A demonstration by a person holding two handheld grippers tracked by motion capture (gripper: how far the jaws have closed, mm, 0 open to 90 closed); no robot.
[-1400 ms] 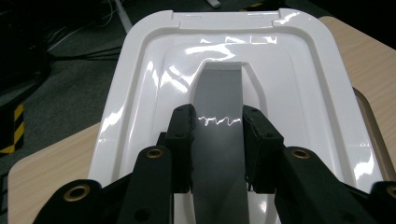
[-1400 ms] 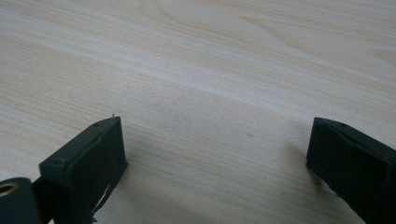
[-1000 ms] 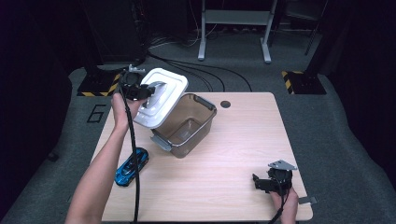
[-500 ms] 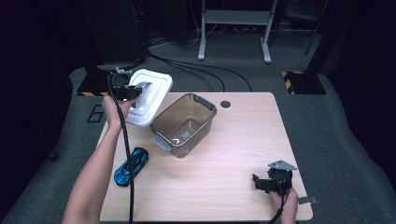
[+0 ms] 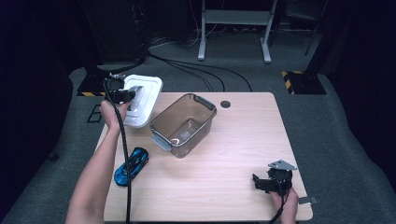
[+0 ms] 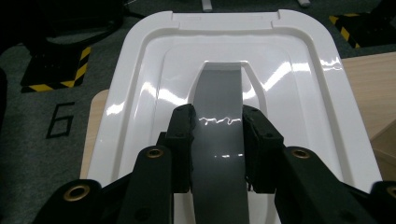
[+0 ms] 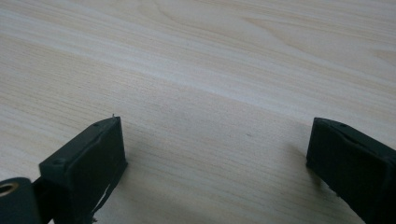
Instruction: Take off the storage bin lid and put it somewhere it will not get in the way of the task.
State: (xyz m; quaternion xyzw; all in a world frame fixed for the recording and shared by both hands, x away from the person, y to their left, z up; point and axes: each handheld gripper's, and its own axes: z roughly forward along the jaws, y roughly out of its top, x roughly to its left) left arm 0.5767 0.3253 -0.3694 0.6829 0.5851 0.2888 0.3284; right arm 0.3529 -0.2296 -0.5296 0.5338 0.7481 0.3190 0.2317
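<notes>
Fingers [image 6: 184, 140] of the left gripper [image 6: 217, 144] clenched the white lid's [image 5: 142, 100] grey handle [image 6: 218, 121].
Lid hung left of the clear tub [image 5: 184, 123]; light, stiff, glossy, likely slippery. Right gripper [image 5: 272, 179] sat released, well right.

Bin [image 5: 183, 125] mid-table; toy car [image 5: 131, 166] left; right half free.

Dim surroundings; glare on white lid [image 6: 233, 70]; soft focus.

A blue toy car [image 5: 131, 166] lies near the wooden table's [image 5: 233, 140] left edge.
</notes>
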